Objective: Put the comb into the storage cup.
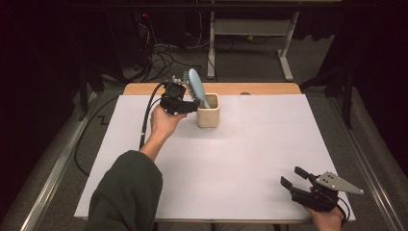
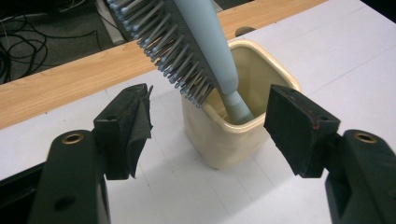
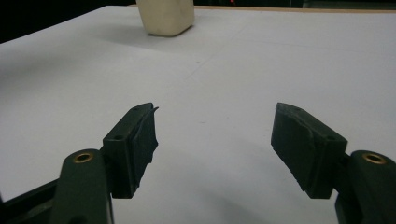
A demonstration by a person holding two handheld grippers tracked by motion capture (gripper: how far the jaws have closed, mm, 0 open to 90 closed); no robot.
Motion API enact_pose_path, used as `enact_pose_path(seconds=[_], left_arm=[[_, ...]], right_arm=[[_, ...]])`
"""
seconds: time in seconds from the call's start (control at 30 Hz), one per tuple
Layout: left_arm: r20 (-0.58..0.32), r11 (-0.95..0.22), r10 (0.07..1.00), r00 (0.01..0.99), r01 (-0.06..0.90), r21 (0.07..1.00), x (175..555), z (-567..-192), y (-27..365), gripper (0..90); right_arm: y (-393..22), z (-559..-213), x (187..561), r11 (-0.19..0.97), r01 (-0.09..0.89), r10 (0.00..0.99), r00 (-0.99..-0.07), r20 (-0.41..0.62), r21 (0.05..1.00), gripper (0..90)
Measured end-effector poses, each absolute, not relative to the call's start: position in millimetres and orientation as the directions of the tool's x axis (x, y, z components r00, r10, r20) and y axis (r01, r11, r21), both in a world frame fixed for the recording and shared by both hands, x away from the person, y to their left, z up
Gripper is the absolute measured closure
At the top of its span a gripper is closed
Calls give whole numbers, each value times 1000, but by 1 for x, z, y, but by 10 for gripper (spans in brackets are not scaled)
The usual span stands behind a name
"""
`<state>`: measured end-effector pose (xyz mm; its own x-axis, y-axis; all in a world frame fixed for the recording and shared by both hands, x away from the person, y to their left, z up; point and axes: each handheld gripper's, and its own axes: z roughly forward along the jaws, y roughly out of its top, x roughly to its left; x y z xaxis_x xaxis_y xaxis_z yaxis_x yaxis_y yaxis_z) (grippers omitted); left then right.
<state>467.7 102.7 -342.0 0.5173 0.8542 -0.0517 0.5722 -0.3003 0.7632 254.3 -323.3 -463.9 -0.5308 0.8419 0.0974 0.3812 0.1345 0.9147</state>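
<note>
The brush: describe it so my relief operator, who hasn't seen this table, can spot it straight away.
Start at the white sheet covering the table and look to its far edge, where a cream square cup stands just right of the left gripper. The brush stands handle-down in that cup, leaning left. It is the pale blue, long thing there, with grey bristles on its left face.

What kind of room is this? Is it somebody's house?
Probably not a house. It looks like a lab or workshop: a table covered in white paper, tangled cables on the grey floor, and a bare metal desk frame behind.
</note>
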Motion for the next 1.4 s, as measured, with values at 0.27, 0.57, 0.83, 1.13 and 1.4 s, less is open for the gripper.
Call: enact_pose_path(seconds=[0.27,0.57,0.83,1.13,1.4], left_arm=[[-51,-290,859,510,566,772,458,-343,117,334],[-72,-263,865,497,571,778,454,-345,131,332],[-64,-271,862,503,564,780,443,-349,140,329],[-83,-258,860,504,567,782,439,-348,145,328],[-82,-252,861,501,562,788,431,-353,154,329]], right_arm=[[-323,-463,253,136,377,843,-530,93,916,317],[-323,-464,255,136,381,846,-526,93,914,317],[-323,-464,253,136,377,844,-529,93,916,317],[-323,-463,253,137,376,846,-525,89,916,317],[-323,-463,253,136,375,845,-527,90,917,318]])
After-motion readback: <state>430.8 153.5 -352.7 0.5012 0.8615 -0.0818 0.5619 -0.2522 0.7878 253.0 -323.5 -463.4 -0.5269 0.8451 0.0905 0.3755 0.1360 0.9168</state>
